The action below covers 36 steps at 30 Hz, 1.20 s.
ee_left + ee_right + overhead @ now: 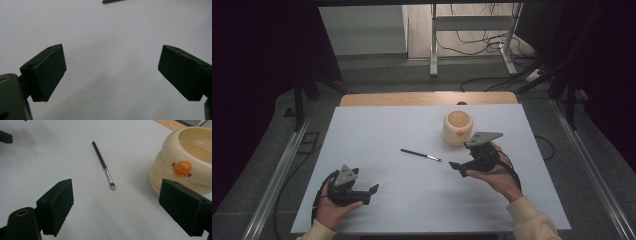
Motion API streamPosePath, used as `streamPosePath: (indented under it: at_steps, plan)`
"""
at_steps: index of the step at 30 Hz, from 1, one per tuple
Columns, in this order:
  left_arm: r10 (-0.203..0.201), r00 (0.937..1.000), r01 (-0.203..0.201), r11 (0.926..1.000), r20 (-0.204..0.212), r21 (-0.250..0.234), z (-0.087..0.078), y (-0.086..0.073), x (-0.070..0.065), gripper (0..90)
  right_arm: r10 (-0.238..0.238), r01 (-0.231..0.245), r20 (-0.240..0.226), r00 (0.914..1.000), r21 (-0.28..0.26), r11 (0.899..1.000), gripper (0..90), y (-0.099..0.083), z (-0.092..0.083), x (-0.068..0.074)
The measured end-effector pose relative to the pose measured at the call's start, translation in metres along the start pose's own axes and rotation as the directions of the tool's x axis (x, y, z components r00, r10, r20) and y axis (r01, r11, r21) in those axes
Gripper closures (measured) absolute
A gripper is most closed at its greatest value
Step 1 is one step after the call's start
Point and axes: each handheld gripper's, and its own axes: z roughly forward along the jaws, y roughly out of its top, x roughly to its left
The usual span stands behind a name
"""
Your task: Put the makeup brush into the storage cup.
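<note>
A thin make-up brush [421, 154] with a dark handle and a silver ferrule lies flat near the middle of the white table; in the right gripper view the brush [103, 166] points its bristle tip toward me. A cream round pot [457, 127] with an orange button stands behind it, and the pot [186, 170] fills the right side of the right gripper view. My right gripper [455, 168] is open just right of the brush tip, its jaws [115, 207] wide apart and holding nothing. My left gripper [373, 192] is open near the front left, jaws [112, 72] over bare table.
The white table top [377, 130] ends in a wooden strip [427, 98] at the back. Beyond it are a metal stand [472, 30] and loose cables [482, 42] on the floor. Dark curtains flank both sides.
</note>
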Motion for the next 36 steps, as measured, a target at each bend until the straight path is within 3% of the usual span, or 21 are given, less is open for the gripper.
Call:
streamPosePath:
  at_steps: [13,36]
  plan:
    - [0.007,0.9999,-0.007,1.0000,0.010,0.007,0.000,0.000,-0.001,8.5,-0.038,0.040,-0.039,0.9985,0.062,0.997,13.2,0.008,0.022,0.005]
    - [0.017,0.9997,-0.017,0.9997,0.018,0.016,-0.001,-0.001,-0.001,8.8,-0.049,0.059,-0.075,0.9960,0.136,0.989,13.4,0.024,0.060,0.005]
